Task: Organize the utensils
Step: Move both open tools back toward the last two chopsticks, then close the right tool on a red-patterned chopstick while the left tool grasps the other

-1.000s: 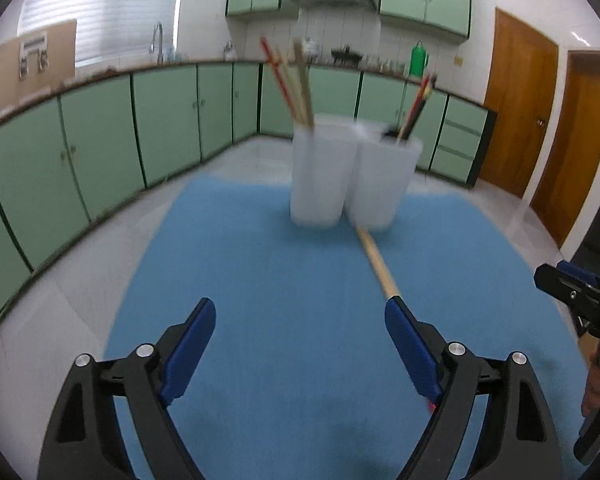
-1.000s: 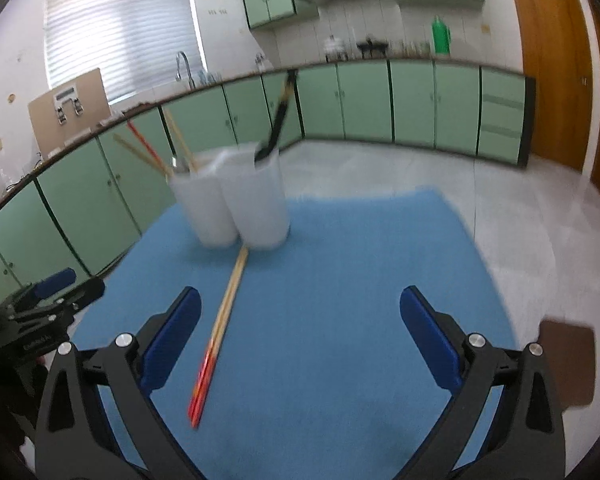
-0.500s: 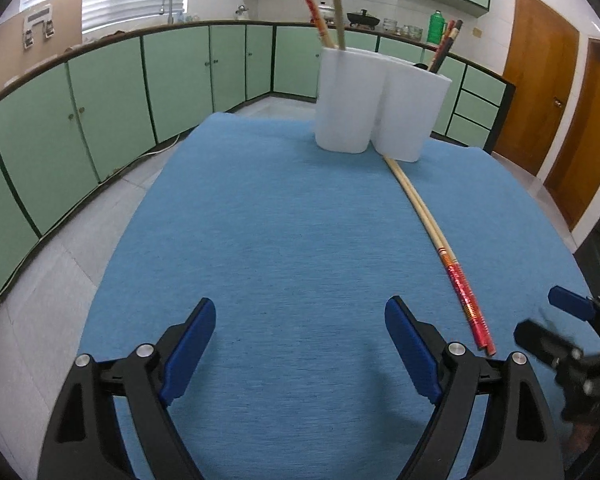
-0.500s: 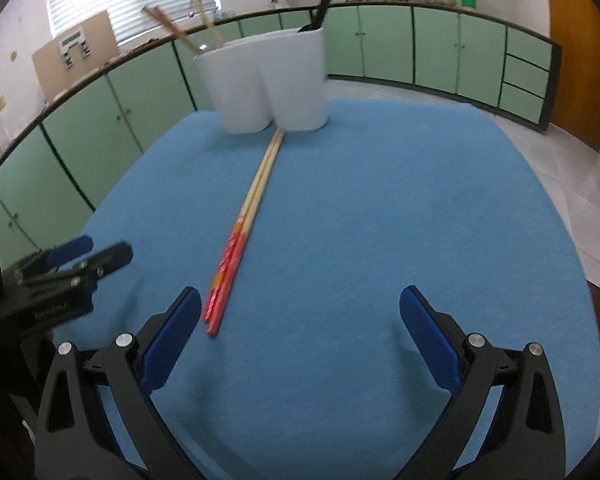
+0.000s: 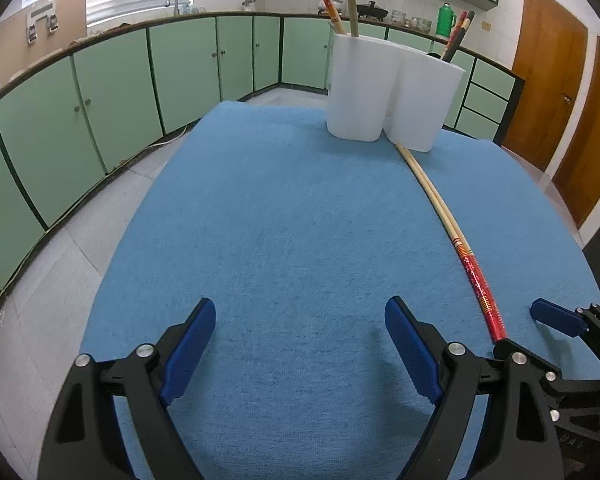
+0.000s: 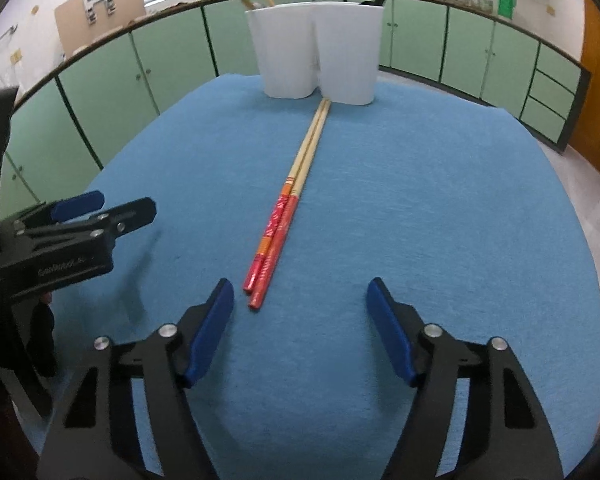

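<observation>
A pair of long bamboo chopsticks with red handles (image 6: 292, 200) lies side by side on the blue cloth (image 6: 440, 208), tips touching the white two-compartment holder (image 6: 320, 56). The holder has more chopsticks standing in both compartments. My right gripper (image 6: 300, 304) hovers just short of the red handle ends; its jaws are closing, with nothing between them. My left gripper (image 5: 300, 320) is open over bare cloth, left of the chopsticks (image 5: 452, 236), and the holder (image 5: 392, 92) stands at the far edge. The right gripper's blue finger (image 5: 556, 318) shows at that view's right edge.
The cloth covers a table whose edges drop to a tiled floor (image 5: 76, 248). Green kitchen cabinets (image 5: 112, 92) curve round behind, and wooden doors (image 5: 548, 92) stand at the right. The left gripper's black body (image 6: 68, 236) sits to the left in the right wrist view.
Both grippers dropped lower and tilted down toward the cloth. The right gripper came up to the red handle ends, and its fingers now stand closer together. The chopsticks and holder stayed put.
</observation>
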Available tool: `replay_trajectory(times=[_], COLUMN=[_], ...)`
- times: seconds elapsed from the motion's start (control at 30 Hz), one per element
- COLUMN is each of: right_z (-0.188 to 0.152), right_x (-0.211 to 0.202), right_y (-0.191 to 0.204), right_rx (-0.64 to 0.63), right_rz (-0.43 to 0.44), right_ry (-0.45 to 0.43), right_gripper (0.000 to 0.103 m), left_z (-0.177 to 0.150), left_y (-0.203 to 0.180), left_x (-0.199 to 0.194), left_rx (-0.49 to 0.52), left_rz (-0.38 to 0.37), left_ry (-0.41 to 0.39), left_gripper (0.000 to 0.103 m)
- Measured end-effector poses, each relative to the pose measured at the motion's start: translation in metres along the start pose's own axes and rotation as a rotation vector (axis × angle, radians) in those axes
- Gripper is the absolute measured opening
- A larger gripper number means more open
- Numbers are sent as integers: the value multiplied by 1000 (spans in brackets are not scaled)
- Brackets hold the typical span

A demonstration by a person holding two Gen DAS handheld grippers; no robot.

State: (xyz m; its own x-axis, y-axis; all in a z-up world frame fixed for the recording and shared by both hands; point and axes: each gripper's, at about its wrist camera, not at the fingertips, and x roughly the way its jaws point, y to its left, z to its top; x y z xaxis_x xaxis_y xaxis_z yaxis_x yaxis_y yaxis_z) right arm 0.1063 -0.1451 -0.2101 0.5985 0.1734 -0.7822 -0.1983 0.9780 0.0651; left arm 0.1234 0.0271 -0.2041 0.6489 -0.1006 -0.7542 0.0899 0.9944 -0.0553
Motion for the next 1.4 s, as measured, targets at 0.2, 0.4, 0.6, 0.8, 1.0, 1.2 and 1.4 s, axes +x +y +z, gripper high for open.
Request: replay_trajectory(times=[0.2,0.4,0.6,0.8,1.0,1.2,1.4], right_z=[-2,-3,-8,-5,-6,-6,-12], right_x=[-1,-3,-6,-3,-4,-9,-14], right_y=[1,-13,-8,-1,-7,-31,-62], right_rx=[-25,23,14,-6,9,61,132], right_rz=[-46,-80,-39,-42,-4,-38,-82], right_ry=[7,-2,-3,-2,-1,-11,-20], right_gripper=[54,49,36,17,6,5,5], left_z=[0,0,0,0,-1,-4,-7], left_y=[5,2,1,-1,-10,-39,-78], left_x=[0,0,0,1,0,-5,-3], left_rx=[-18,-2,3,12,29,18,63], left_rz=[0,1,7,13,-6,-105,-154], left_ry=[1,-1,0,1,3,2,14], left_gripper=[85,85,85,85,85,84,80])
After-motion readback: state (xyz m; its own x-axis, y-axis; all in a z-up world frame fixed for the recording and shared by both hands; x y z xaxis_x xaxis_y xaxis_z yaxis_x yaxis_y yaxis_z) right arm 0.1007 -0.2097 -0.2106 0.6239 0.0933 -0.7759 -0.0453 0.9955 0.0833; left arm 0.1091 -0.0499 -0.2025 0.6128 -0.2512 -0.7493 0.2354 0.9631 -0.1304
